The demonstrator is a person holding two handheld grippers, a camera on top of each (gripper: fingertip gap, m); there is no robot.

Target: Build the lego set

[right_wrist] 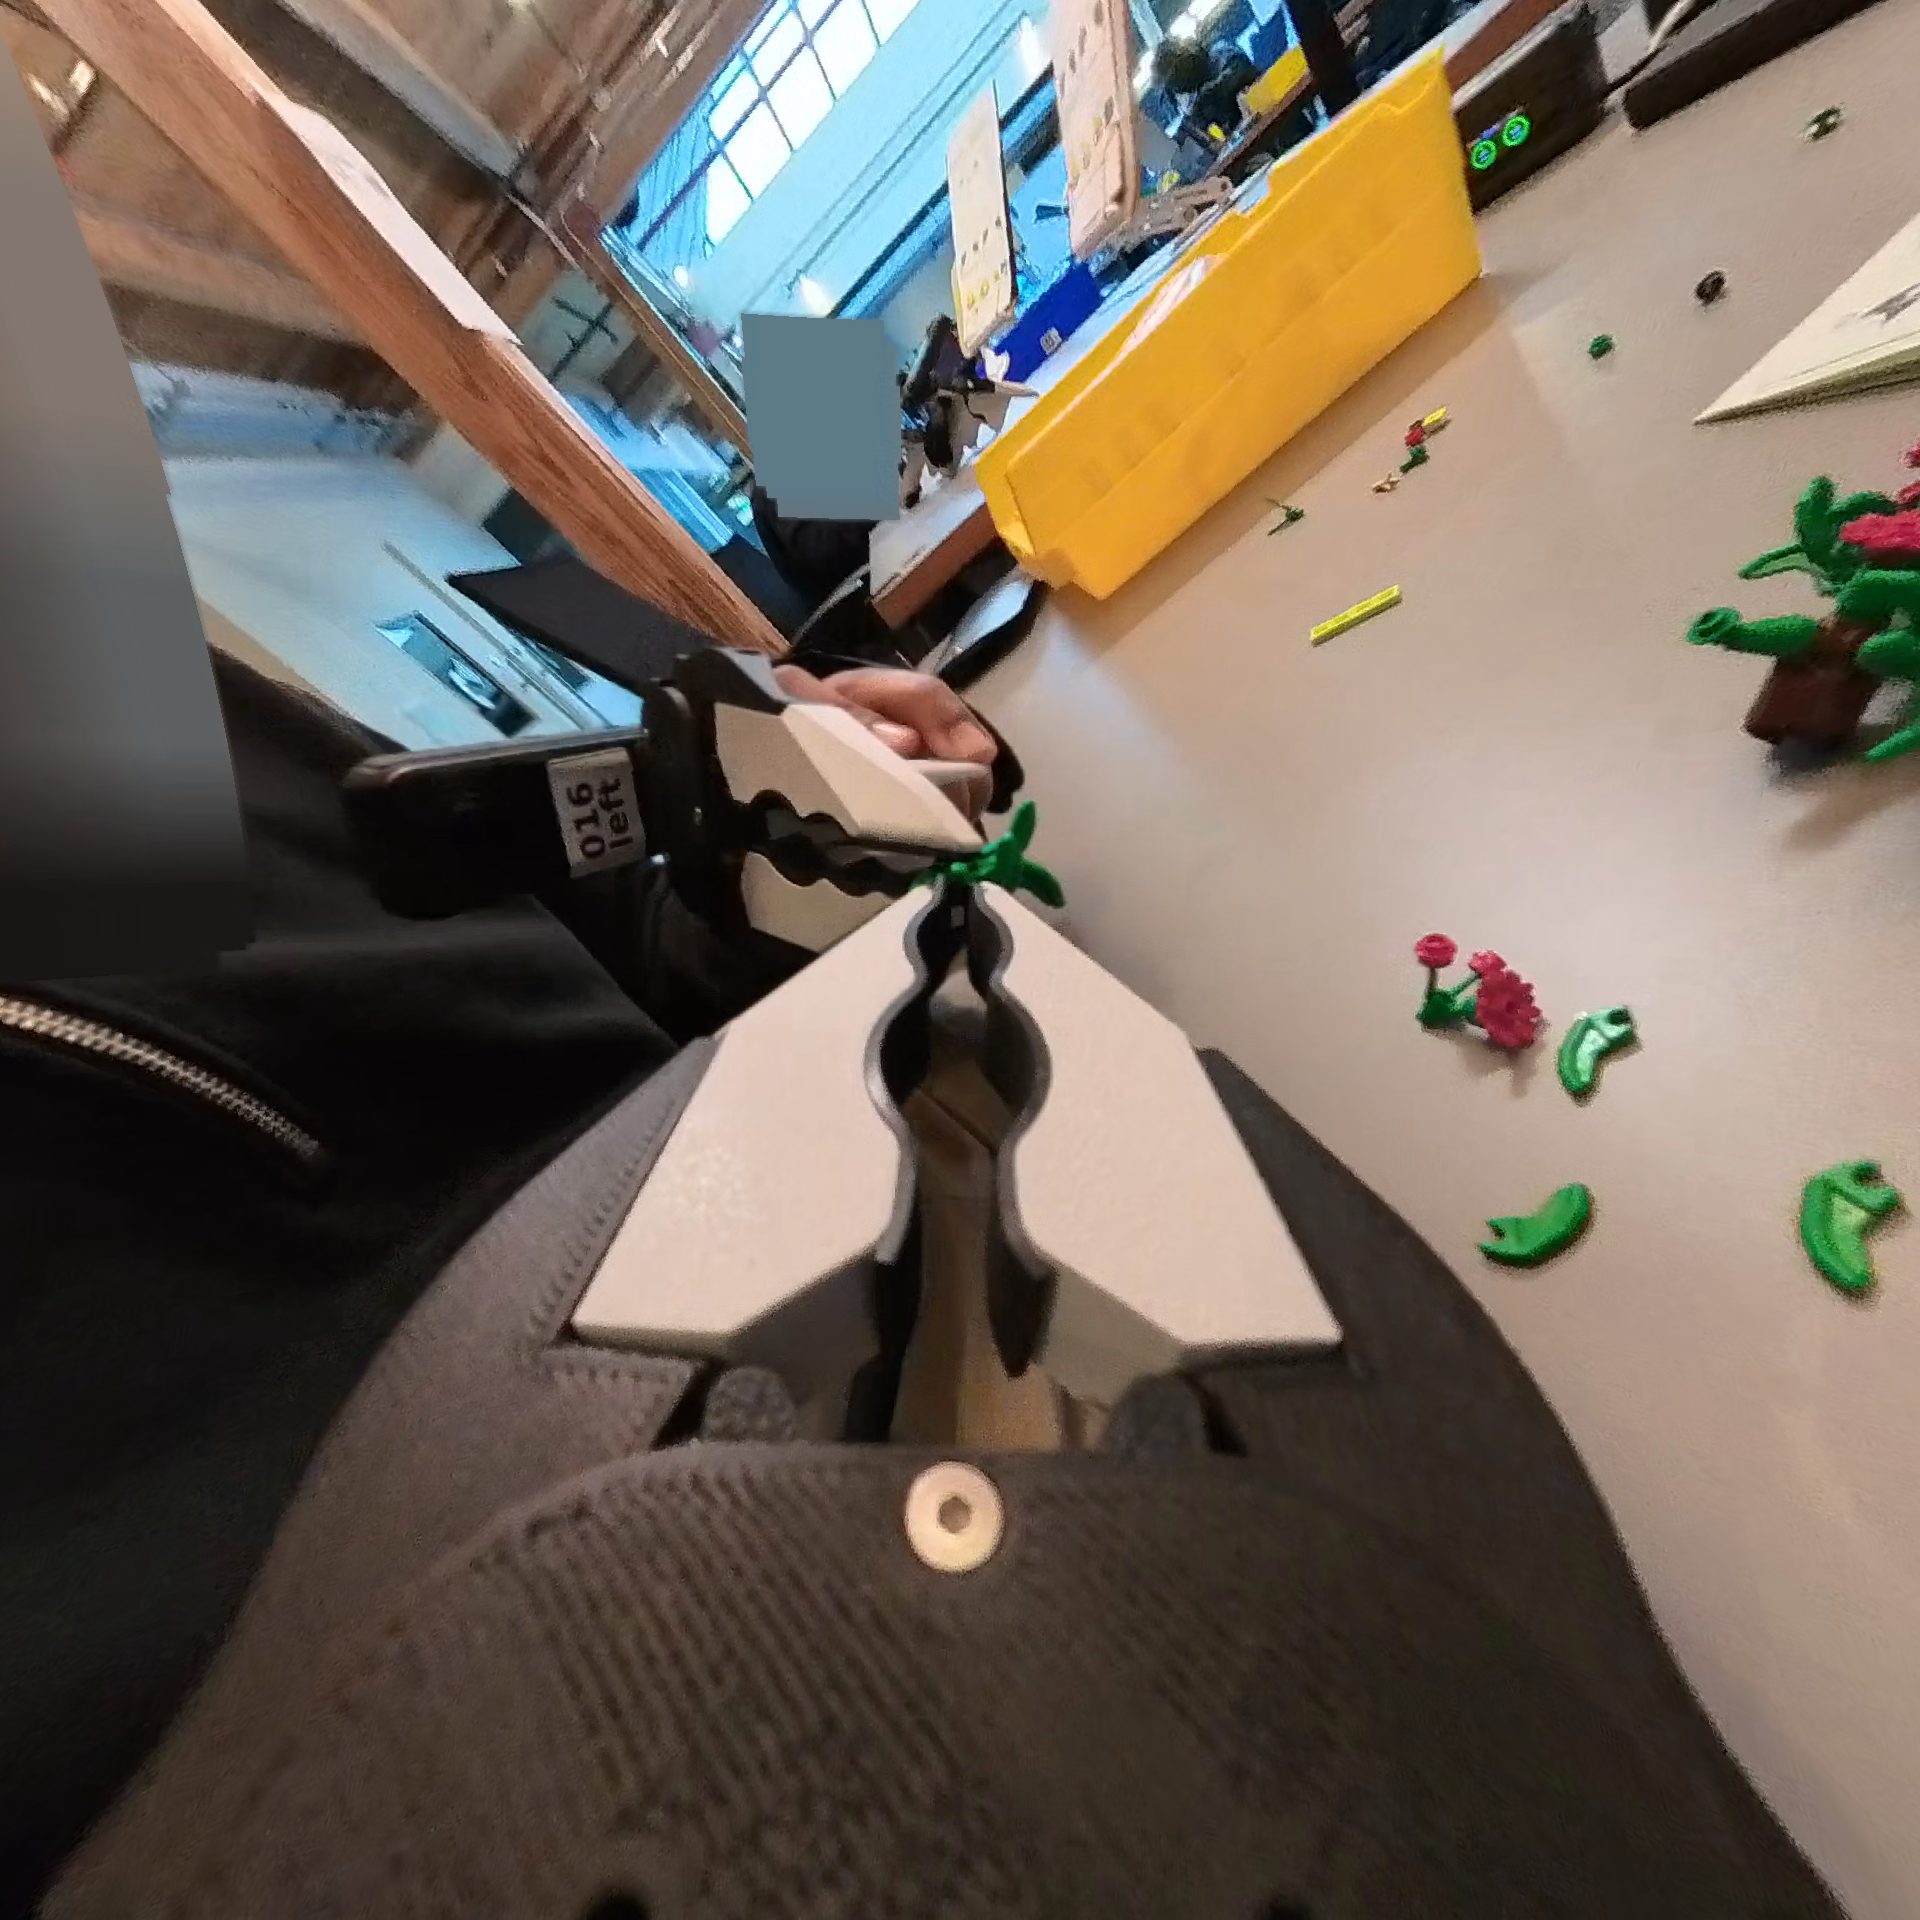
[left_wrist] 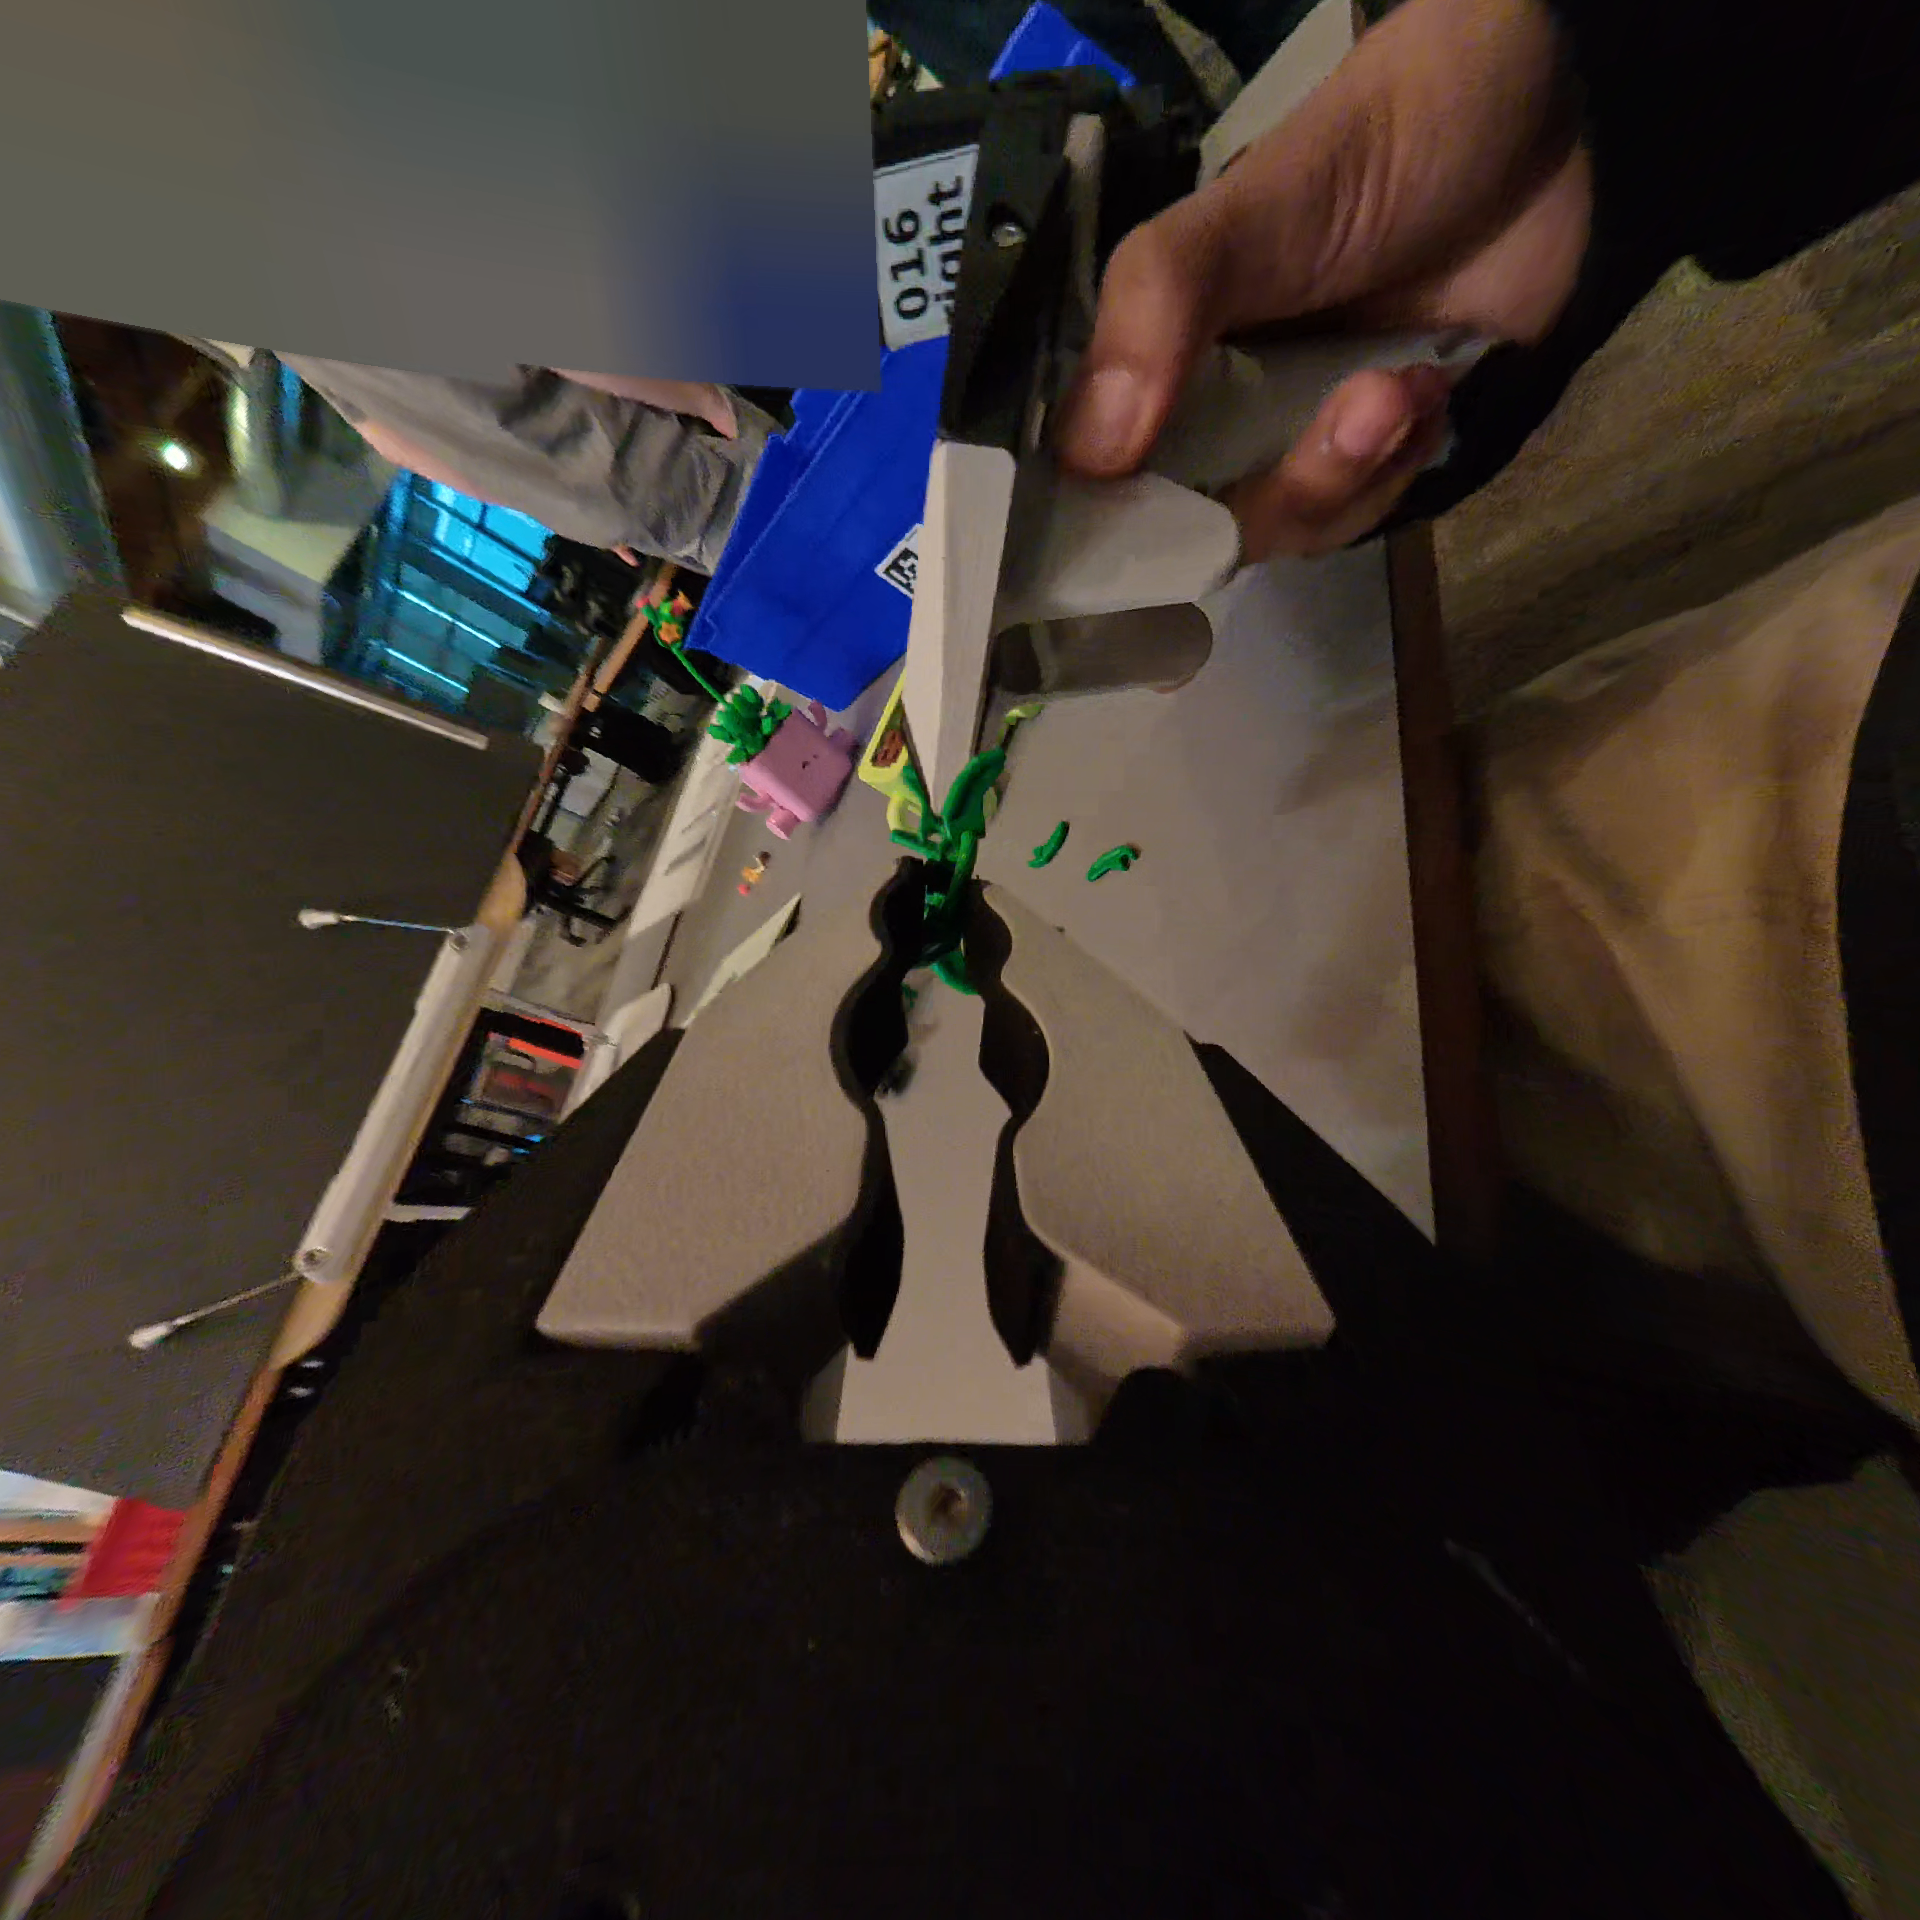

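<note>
Left wrist view shows the left gripper (left_wrist: 940,904) with its fingers (left_wrist: 748,1122) clenched on a green leafy stem (left_wrist: 951,831), held above the grey table (left_wrist: 1226,831). The right gripper (left_wrist: 951,774) meets the same stem from above, its fingers closed to a narrow point on the leaves, a hand (left_wrist: 1340,260) squeezing its handle. Two loose green leaf pieces (left_wrist: 1081,852) lie on the table just beside, near its edge closest to the person. Farther off stand a pink lego pot with a plant (left_wrist: 790,769) and a blue bin (left_wrist: 831,540). Right wrist view adds a yellow bin (right_wrist: 1247,384), a red flower sprig (right_wrist: 1481,997) and a brown-potted lego plant (right_wrist: 1839,634)
</note>
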